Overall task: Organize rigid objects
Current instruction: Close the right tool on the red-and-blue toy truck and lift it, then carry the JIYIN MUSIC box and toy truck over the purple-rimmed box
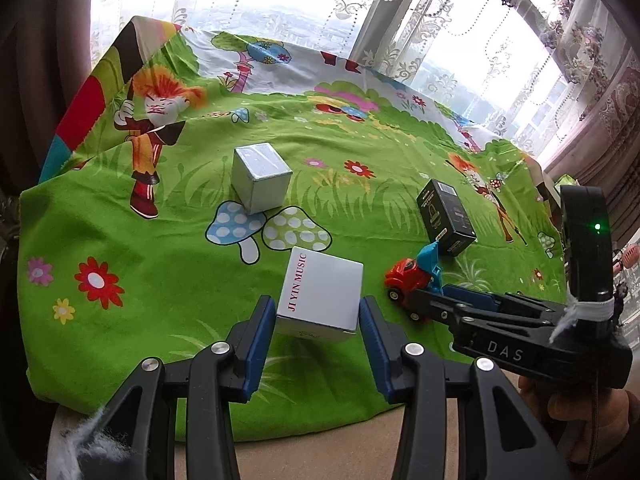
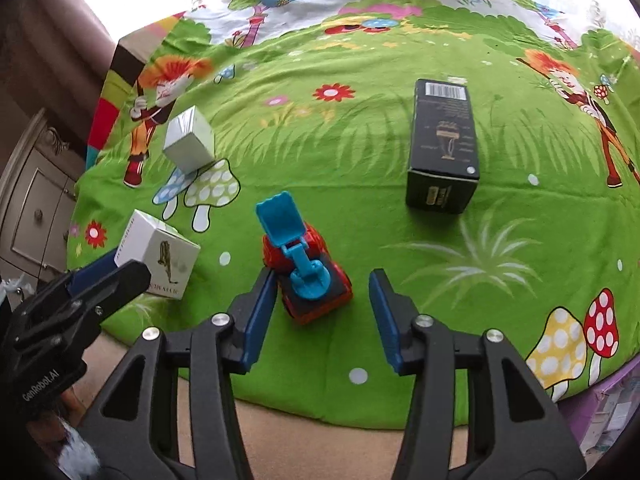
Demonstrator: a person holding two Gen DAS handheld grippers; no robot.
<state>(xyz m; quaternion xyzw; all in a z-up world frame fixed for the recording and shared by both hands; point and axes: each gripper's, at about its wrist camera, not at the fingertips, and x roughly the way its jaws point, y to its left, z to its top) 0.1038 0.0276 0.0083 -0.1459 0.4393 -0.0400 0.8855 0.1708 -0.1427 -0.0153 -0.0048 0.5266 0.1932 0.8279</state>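
A white "JI YIN MUSIC" box [image 1: 320, 294] sits tilted between my left gripper's [image 1: 316, 320] open jaws, both blue pads close to its sides; it also shows in the right wrist view [image 2: 158, 256]. A red toy truck with a blue scoop [image 2: 306, 268] lies between my right gripper's [image 2: 322, 300] open jaws, nearer the left pad; the truck shows in the left wrist view [image 1: 412, 280]. A silver cube box [image 1: 260, 176] [image 2: 190, 140] stands farther back. A black box [image 2: 442, 148] [image 1: 446, 218] lies to the right.
A green cartoon-print cloth [image 1: 160, 280] covers the table; its near edge hangs over a beige surface [image 2: 320, 448]. A window with lace curtains [image 1: 440, 20] is behind. A cream cabinet [image 2: 36, 200] stands at the left.
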